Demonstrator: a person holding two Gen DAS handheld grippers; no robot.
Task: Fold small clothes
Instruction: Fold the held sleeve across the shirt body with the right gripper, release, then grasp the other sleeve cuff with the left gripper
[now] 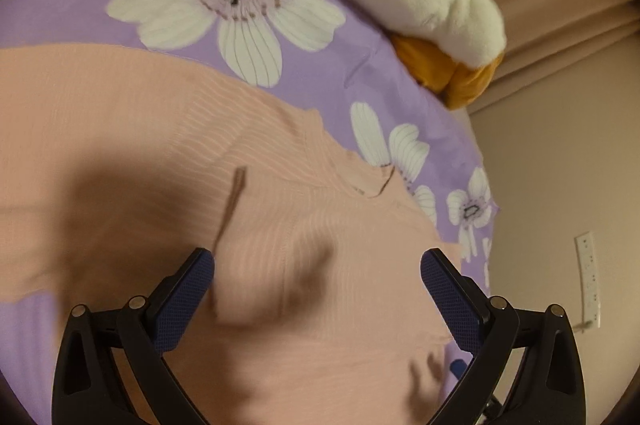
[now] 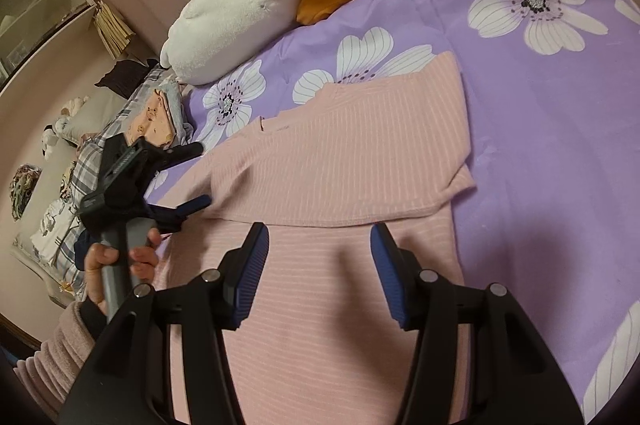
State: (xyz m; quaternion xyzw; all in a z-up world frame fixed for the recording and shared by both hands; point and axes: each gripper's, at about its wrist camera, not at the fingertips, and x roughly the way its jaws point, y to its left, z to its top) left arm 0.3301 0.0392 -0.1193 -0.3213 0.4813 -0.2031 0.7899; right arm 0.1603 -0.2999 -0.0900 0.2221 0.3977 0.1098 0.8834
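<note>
Nearest, the right gripper (image 2: 318, 267) hangs above the lower half of the pink ribbed top (image 2: 340, 161), its blue-padded jaws parted with only flat cloth showing in the gap and neither pad pressing on anything. The left gripper (image 1: 318, 283) is spread wide as well, low over the same garment near its neckline side, nothing pinched between its pads (the cloth there is blurred, so touching or just clear cannot be told). In the right wrist view the left gripper (image 2: 176, 181) appears at the garment's left edge, its handle wrapped by a hand (image 2: 120, 261) coming out of a pinkish knitted sleeve (image 2: 60, 349).

The top lies spread on the purple bedspread (image 2: 540, 129) with big white flowers, neckline pointing to the far side of the bed. Its upper part forms a layer whose hem runs straight across the body just ahead of the right gripper's fingertips, and one short sleeve pokes out toward the bed's right side.

Farther on, at the far edge of the bed, rests a white plush toy (image 2: 240, 5) with orange parts. Beyond the bed's left edge sits a heap of other clothes (image 2: 160, 113) on checked bedding, and past that a pale shelf unit (image 2: 44, 13) against the wall
</note>
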